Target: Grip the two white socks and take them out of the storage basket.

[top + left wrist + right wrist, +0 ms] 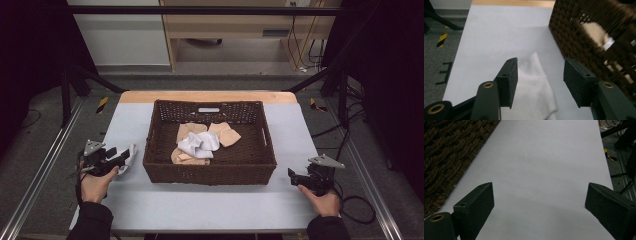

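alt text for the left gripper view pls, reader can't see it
The left gripper has its two black jaws open over a white cloth that lies flat on the pale grey table, with neither pad pressing on it. A dark brown wicker basket stands close at the right, light fabric showing through its weave.

No brand, label or number can be read anywhere. The one letter-like sign is a dark mark shaped like a capital E lying on its side [446, 72], painted on the grey floor left of the pale tabletop in the left gripper view. Nearby, yellow-and-black hazard-stripe tape [442, 40] sits on the floor; the high view shows such tape [102, 104] too, without wording.
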`<state>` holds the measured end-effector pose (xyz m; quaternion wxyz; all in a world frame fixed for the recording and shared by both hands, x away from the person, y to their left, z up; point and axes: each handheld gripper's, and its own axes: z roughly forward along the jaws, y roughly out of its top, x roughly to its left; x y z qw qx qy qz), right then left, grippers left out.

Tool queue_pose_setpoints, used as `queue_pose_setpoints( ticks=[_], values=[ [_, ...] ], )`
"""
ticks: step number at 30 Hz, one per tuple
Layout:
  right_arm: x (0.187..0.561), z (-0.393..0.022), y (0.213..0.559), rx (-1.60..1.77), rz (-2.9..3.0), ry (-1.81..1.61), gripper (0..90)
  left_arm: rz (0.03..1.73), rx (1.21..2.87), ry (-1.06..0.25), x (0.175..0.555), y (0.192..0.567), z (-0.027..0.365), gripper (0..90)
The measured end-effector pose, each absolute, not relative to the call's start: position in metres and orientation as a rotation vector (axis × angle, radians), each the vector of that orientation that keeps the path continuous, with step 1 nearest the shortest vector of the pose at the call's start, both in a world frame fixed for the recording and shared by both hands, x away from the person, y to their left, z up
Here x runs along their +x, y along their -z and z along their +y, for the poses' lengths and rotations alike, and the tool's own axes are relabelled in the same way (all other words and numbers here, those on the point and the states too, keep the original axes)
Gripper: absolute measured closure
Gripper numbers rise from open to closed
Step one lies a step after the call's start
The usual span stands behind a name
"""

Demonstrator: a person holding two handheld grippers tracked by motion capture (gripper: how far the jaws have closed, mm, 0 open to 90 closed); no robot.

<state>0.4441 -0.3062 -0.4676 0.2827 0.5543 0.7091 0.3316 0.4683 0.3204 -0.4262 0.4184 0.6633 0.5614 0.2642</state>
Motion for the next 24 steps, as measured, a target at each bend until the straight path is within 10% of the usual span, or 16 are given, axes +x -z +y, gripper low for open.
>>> queue_pose_setpoints(
  ticks=[24],
  values=[
    [0.444, -0.307, 0.466, 1.48, 1.887, -0.901, 8.8, 1.242, 1.518, -0.718, 0.453, 0.367, 0.288, 48.0]
  ],
)
